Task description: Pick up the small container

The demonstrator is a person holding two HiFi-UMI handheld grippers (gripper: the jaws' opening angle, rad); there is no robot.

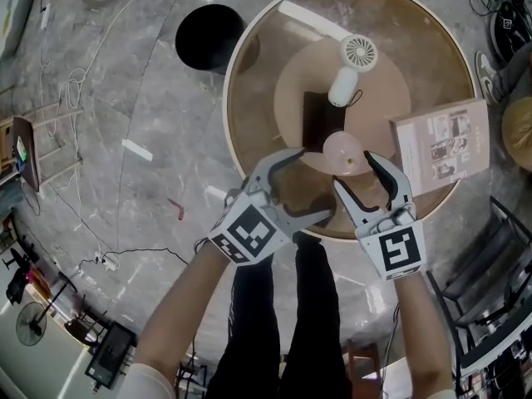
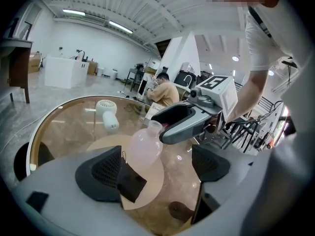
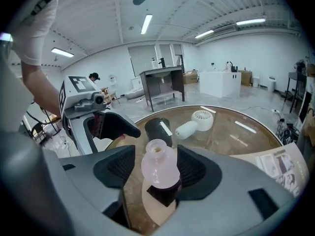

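The small container (image 1: 342, 150) is a pale pink, round-bellied bottle with a short open neck, standing upright on the round glass table (image 1: 237, 73). My right gripper (image 1: 353, 170) reaches around it. In the right gripper view the container (image 3: 158, 156) stands between the two dark pads of my right gripper (image 3: 156, 173); the right pad is at its side and a thin gap shows at the left pad. My left gripper (image 1: 312, 185) is open just left of the container, with nothing between its pads. In the left gripper view the container (image 2: 145, 144) stands ahead of my left gripper (image 2: 157, 168).
A white hand-held fan (image 1: 353, 69) lies further back on the table, and a black flat card (image 1: 322, 119) lies just behind the container. A printed booklet (image 1: 440, 144) rests at the table's right edge. A black round bin (image 1: 209, 36) stands on the floor beyond the left rim.
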